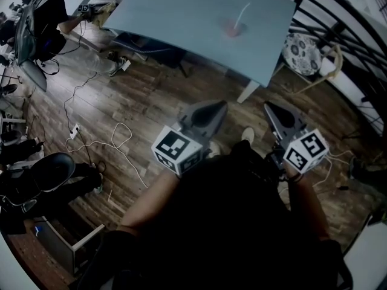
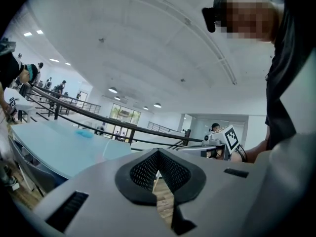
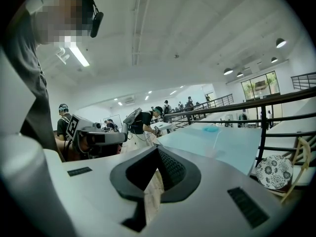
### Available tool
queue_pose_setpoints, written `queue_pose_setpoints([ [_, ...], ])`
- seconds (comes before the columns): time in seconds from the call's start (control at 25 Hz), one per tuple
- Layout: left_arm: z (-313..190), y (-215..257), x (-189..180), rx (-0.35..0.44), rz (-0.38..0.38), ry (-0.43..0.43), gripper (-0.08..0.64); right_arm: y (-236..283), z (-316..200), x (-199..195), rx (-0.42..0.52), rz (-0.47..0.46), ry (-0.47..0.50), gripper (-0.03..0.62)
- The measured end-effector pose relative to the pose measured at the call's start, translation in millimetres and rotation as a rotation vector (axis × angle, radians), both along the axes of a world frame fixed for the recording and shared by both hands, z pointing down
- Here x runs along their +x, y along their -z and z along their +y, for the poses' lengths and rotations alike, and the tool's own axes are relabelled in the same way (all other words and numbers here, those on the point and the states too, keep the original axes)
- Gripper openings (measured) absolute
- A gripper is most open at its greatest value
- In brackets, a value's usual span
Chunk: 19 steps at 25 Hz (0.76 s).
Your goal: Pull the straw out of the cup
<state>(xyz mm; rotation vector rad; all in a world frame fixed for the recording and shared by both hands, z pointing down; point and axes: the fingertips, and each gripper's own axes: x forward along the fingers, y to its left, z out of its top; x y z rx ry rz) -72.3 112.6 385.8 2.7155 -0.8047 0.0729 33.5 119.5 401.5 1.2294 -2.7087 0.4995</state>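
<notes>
A clear cup [image 1: 231, 29] with a white straw [image 1: 242, 13] leaning up and to the right stands on the pale blue table [image 1: 181, 17], far ahead of me. Both grippers hang over the wood floor, well short of the table and pointing toward it. My left gripper [image 1: 221, 105] is shut with nothing in it, and its dark pads [image 2: 143, 172] meet at the tip. My right gripper [image 1: 269, 106] is shut and empty too. In the right gripper view, the straw [image 3: 216, 138] shows faintly on the tabletop beyond the closed tips [image 3: 158, 149].
A chair with a patterned round cushion [image 1: 302, 53] stands by the table's right corner, next to a black railing [image 1: 338, 17]. Cables [image 1: 115, 138] trail over the floor at left, near a dark office chair [image 1: 51, 171]. A person [image 1: 51, 17] works at the far left.
</notes>
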Motion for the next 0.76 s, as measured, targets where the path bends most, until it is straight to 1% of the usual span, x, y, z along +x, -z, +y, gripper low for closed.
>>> queue_pose_setpoints([
  [0.44,3.0,-4.1,2.5,-0.008,0.005,-0.018,0.011,2.2,6.2,1.2,0.006,0.002,-0.013,0.011],
  [0.76,-4.5,-4.5,0.8,-0.017,0.01,-0.023,0.011,4.4,-1.2,0.3,0.006,0.005,-0.02,0.011],
])
